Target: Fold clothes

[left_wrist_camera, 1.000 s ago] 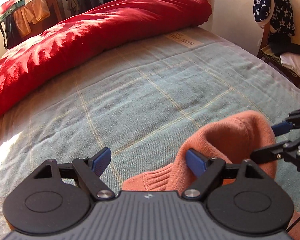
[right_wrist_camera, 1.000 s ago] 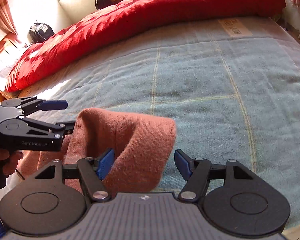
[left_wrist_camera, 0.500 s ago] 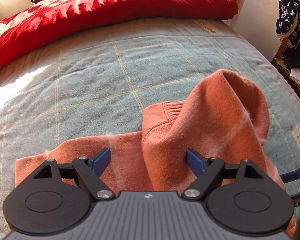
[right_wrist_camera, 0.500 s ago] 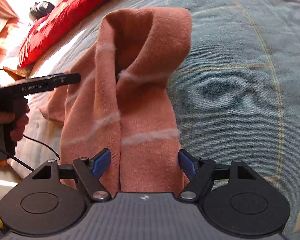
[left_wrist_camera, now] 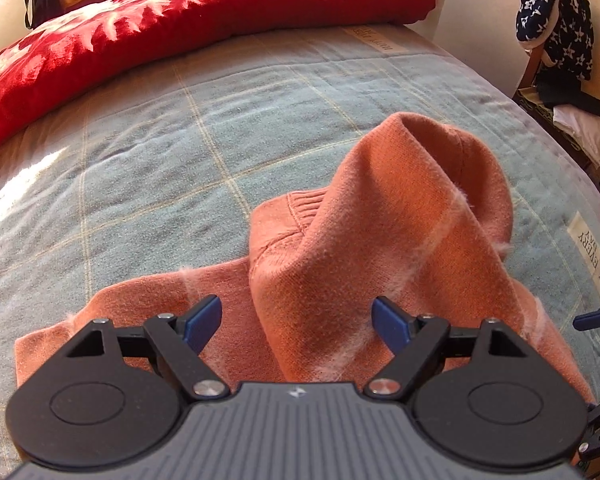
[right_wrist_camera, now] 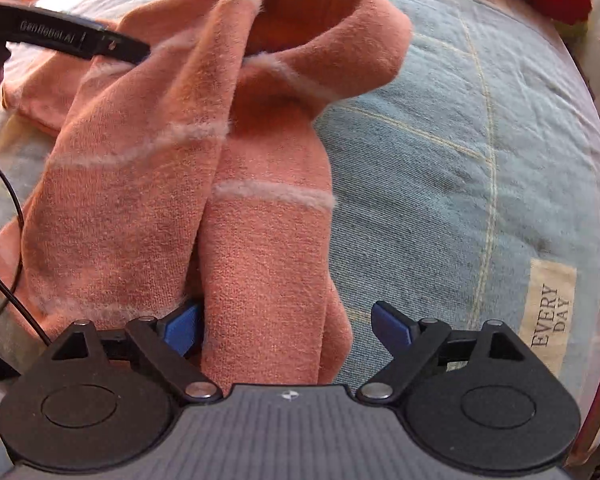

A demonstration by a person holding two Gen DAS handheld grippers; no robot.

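An orange knitted sweater with thin pale stripes lies crumpled on the blue checked bed cover, one part standing up in a hump. My left gripper is open, its blue pads either side of the sweater's near edge. In the right wrist view the sweater runs lengthwise away from me in two folds. My right gripper is open over the sweater's near end, with the cloth between the pads. The left gripper's black side shows at upper left, over the sweater.
A red duvet lies along the bed's far side. A chair piled with dark starred clothing stands at the right. A cloth label reading EVERY DAY is sewn on the cover near the bed's edge.
Both grippers have pulled back toward the near edge of the bed and stayed open. More of the sweater now shows, stretched out in front of them.
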